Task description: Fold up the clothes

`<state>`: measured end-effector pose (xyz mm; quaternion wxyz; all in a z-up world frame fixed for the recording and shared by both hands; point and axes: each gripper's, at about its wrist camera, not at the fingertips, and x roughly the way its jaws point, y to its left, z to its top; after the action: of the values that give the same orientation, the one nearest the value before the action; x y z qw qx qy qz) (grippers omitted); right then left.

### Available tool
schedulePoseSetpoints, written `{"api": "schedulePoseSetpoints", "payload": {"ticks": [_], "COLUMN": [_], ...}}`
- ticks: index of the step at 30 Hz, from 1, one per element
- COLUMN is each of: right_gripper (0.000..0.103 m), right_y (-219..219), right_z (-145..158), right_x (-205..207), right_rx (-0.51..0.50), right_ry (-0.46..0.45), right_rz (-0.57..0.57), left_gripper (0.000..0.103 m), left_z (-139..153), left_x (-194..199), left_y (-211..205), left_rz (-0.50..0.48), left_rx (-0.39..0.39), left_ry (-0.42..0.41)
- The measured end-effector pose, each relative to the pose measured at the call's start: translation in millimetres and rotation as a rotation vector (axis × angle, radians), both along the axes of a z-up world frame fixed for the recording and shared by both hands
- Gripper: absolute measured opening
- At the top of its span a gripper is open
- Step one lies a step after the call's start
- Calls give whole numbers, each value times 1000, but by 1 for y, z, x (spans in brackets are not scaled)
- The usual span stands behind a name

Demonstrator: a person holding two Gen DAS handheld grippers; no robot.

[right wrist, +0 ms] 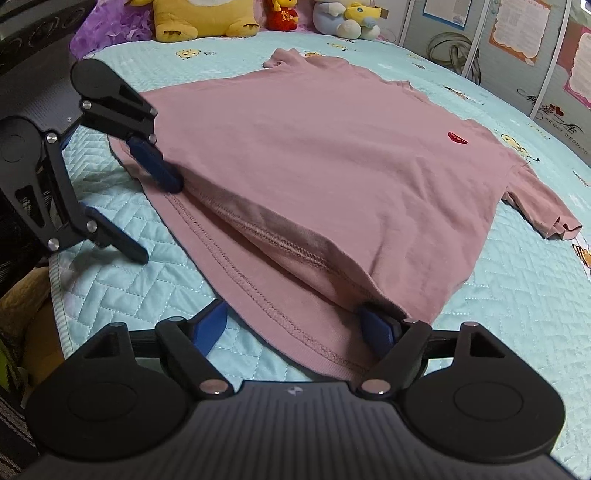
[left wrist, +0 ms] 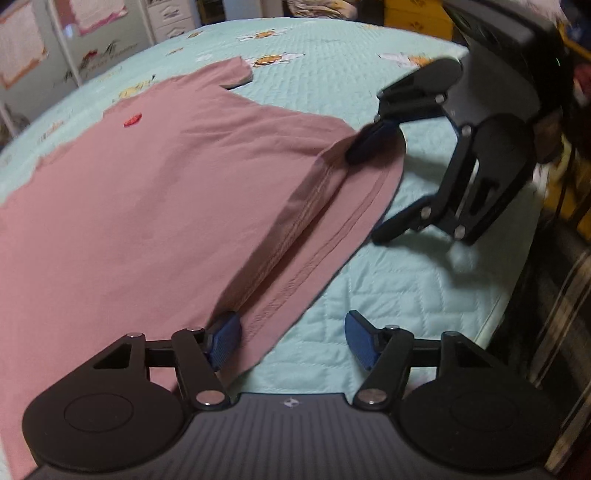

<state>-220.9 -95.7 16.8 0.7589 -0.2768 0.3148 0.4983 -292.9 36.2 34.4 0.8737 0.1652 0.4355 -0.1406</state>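
A pink T-shirt [left wrist: 155,192] lies flat on the light-blue quilt [left wrist: 406,288], with its hem toward both grippers and a small red patch [right wrist: 457,137] on the chest. My left gripper [left wrist: 291,338] stands open at one hem corner. One of its fingers [left wrist: 223,338] is tucked between the two hem layers and the other rests over the quilt. My right gripper [right wrist: 293,328] stands open at the other corner, with one finger [right wrist: 376,330] under the raised upper layer. Each view also shows the other gripper: the right gripper [left wrist: 369,195] and the left gripper [right wrist: 157,219]. Neither gripper's pads press on the cloth.
Plush toys [right wrist: 203,18] sit along the far end of the bed. Wardrobe doors with posters [right wrist: 517,33] stand behind the bed. The bed's edge [left wrist: 506,295] runs close behind the grippers, and a yellow soft object [right wrist: 26,306] lies just off it.
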Motion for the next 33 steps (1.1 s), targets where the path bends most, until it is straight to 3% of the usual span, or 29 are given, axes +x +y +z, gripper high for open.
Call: {"api": "schedulePoseSetpoints", "payload": {"ticks": [8, 11, 15, 18, 22, 25, 28, 33], "right_gripper": [81, 81, 81, 81, 81, 81, 81, 79], "right_y": [3, 4, 8, 9, 10, 8, 5, 2], "right_z": [1, 3, 4, 4, 4, 4, 3, 2], "right_x": [-2, -5, -11, -14, -19, -24, -30, -41], "right_rx": [-19, -43, -74, -82, -83, -85, -92, -134], "right_ry": [-22, -53, -106, -129, -159, -193, -238, -332], "right_rz": [11, 23, 42, 44, 37, 31, 26, 43], "left_gripper": [68, 61, 38, 33, 31, 7, 4, 4], "left_z": [-1, -3, -12, -23, -25, -27, -23, -5], "left_x": [-10, -12, -29, -44, -47, -48, -51, -42], "left_y": [-2, 0, -10, -18, -18, -15, -11, -2], "left_rz": [-92, -119, -213, -267, -283, -284, -266, -169], "left_rx": [244, 339, 500, 606, 656, 678, 657, 534], "left_ry": [-29, -38, -84, -130, -149, -153, -180, -197]}}
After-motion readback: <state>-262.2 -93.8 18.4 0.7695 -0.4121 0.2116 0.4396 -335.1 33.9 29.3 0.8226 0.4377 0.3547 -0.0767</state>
